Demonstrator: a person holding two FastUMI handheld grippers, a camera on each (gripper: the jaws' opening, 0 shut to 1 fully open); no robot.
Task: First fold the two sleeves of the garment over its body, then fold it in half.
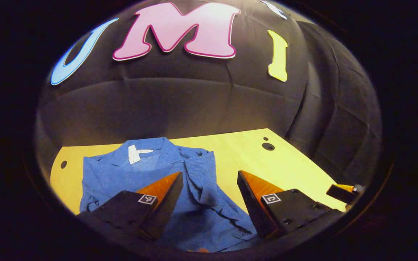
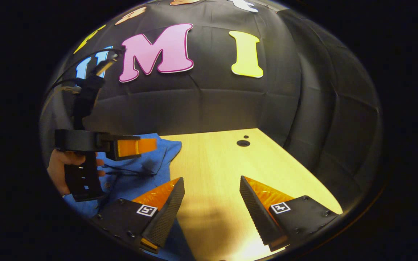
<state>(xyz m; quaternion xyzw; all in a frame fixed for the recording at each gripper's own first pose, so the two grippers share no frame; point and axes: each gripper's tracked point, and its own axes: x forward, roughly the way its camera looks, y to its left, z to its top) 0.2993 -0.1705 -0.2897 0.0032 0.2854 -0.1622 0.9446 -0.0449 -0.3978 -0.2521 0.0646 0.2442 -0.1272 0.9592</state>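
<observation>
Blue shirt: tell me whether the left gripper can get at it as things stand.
Probably yes. The left gripper hangs open right above the blue shirt, which lies flat on the wooden table, with nothing between them.

No readable wording is showing anywhere: a small white tag [image 1: 134,154] is lying at the collar of the blue garment [image 1: 180,188], its print too small to make out, and square black-and-white coded markers [image 1: 147,199] are sitting on the gripper fingers.
</observation>
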